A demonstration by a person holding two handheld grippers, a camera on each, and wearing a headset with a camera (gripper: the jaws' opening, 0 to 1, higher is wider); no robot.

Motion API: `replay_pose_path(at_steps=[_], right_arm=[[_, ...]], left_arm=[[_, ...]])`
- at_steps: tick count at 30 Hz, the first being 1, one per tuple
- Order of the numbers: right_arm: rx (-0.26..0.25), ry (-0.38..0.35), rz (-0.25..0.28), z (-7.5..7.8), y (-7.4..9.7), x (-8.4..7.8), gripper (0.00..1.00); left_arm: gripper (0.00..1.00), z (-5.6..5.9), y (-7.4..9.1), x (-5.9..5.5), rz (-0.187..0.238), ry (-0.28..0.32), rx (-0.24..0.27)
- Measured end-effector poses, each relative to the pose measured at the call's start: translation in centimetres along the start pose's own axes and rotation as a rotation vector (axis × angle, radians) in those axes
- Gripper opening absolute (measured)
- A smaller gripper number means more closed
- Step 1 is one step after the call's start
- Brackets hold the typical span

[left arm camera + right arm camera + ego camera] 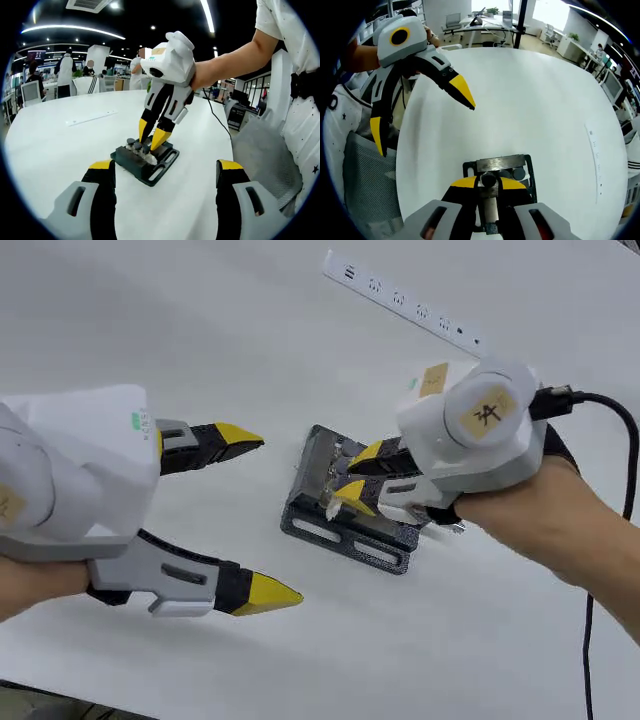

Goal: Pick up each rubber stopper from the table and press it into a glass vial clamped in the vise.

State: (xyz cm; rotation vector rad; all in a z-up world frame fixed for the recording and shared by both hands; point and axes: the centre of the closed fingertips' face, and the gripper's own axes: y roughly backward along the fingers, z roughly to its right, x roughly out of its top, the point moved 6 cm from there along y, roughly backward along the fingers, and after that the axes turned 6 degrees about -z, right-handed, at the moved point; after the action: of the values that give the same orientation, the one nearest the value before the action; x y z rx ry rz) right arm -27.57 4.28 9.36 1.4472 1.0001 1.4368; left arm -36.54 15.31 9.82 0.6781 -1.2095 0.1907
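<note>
Left hand-held gripper (258, 515) hangs spread wide, empty, above the glossy white surface (200, 320). Mid-surface, a dark metal vise (340, 532) clamps glass vials (147, 158), mostly hidden. The right hand-held gripper (355, 475) pinches a round black rubber stopper (488, 179) there.

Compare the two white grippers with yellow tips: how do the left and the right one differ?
The white, yellow-tipped left gripper has its jaws spread wide and empty; the matching right gripper has its jaws drawn close around a dark rubber stopper. The left gripper hangs over bare white table, apart from the dark metal vise; the right gripper is down at the vise. Both share white bodies, black jaws, yellow tips.
</note>
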Motion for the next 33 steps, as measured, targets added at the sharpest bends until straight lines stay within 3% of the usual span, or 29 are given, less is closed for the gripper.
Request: replay_pose_path(at_steps=[5,9,33], right_arm=[[0.017,-0.052,0.042,0.4,0.8,-0.1,0.04],[0.021,-0.049,0.034,0.4,0.7,-0.4,0.01],[0.057,-0.034,0.011,0.3,-0.8,-0.3,0.0]], left_arm=[[0.82,0.0,0.0,-0.1,-0.007,-0.002,-0.002],[0.81,0.1,0.0,-0.1,-0.007,-0.002,-0.004],[0.8,-0.1,-0.1,-0.2,-0.011,0.001,-0.008]])
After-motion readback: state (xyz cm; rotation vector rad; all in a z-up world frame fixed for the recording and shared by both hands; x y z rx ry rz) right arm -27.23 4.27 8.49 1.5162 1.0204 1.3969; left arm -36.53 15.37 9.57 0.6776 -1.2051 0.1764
